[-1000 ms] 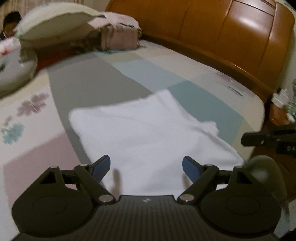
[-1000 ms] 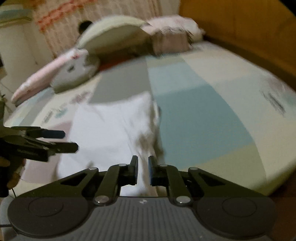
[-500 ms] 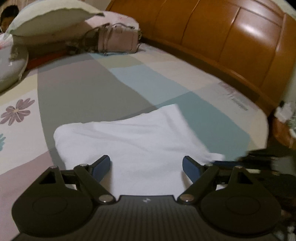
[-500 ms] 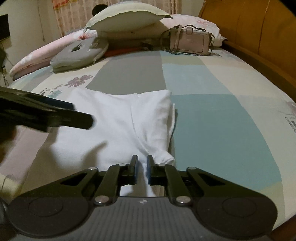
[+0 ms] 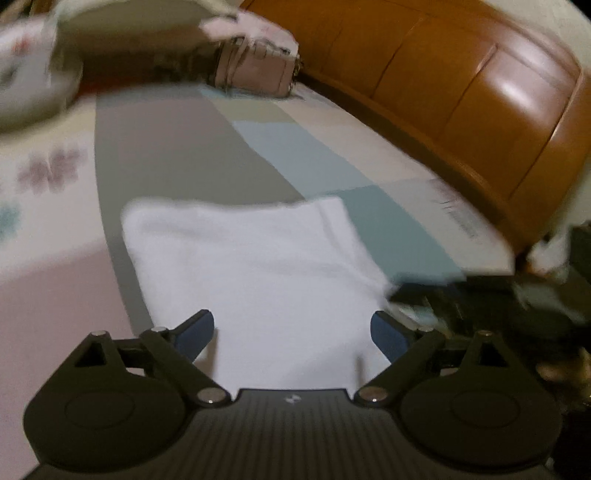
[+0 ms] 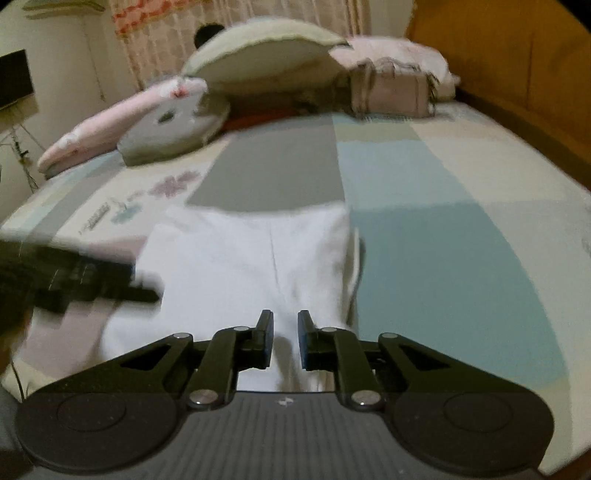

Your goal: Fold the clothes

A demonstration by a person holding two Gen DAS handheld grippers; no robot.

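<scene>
A white garment point(image 5: 255, 266) lies folded flat on the patchwork bedspread point(image 5: 177, 147); it also shows in the right wrist view point(image 6: 243, 266). My left gripper point(image 5: 291, 332) is open and empty, its blue pads over the garment's near edge. My right gripper point(image 6: 285, 334) hangs over the garment's near right corner with a narrow gap between its jaws and nothing seen between them. The left gripper shows as a dark blur in the right wrist view point(image 6: 85, 277), and the right gripper as a dark blur in the left wrist view point(image 5: 480, 295).
A wooden headboard point(image 5: 461, 81) runs along the right side. A pink handbag point(image 5: 258, 74), pillows point(image 6: 266, 55) and a grey cushion point(image 6: 173, 129) lie at the far end of the bed. A person's head point(image 6: 207, 33) shows behind the pillows.
Both grippers have drawn back a little from the garment. The right gripper's jaws stand slightly wider apart than before. The garment lies as before.
</scene>
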